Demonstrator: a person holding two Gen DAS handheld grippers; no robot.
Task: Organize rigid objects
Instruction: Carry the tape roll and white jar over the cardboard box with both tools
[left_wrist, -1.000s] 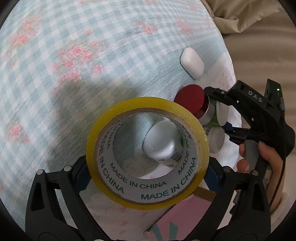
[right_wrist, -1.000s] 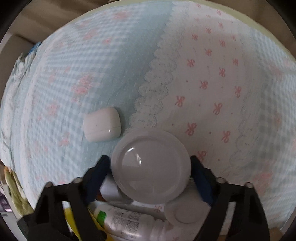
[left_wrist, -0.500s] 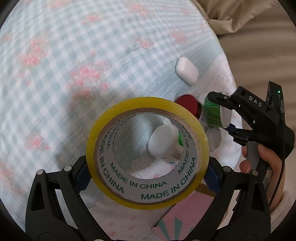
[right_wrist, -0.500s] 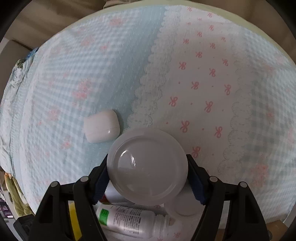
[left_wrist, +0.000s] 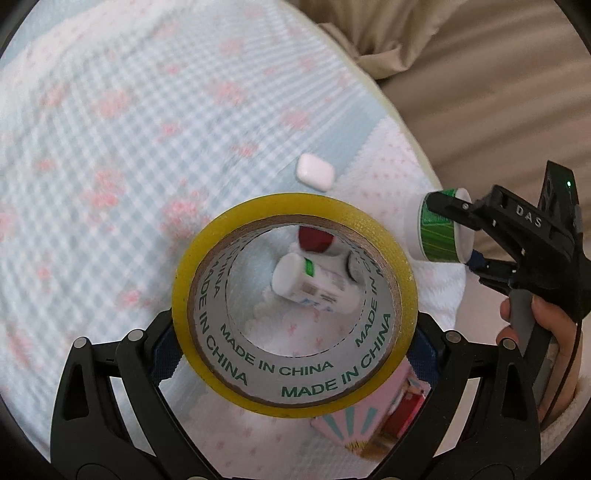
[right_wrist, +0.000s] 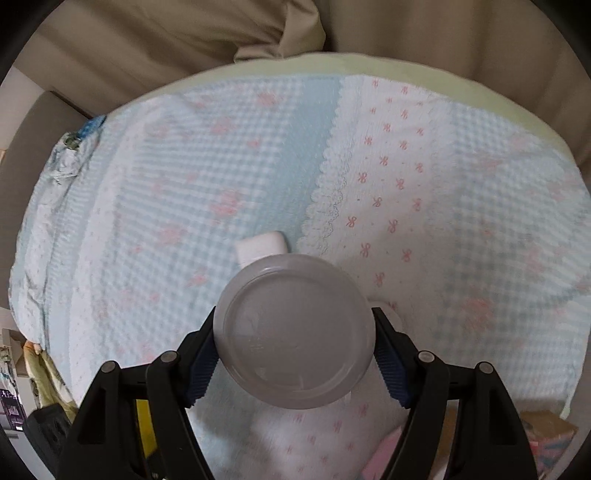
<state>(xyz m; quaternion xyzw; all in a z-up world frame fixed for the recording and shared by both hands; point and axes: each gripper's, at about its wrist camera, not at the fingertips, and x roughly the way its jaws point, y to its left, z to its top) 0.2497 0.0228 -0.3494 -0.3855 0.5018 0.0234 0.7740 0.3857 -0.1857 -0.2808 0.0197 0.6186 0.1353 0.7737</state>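
- A yellow packing tape roll is clamped between the left gripper fingers, above the bedspread.
- The right gripper grasps a green-labelled white jar, also lifted.
- A white earbud case lies on the fabric nearby.
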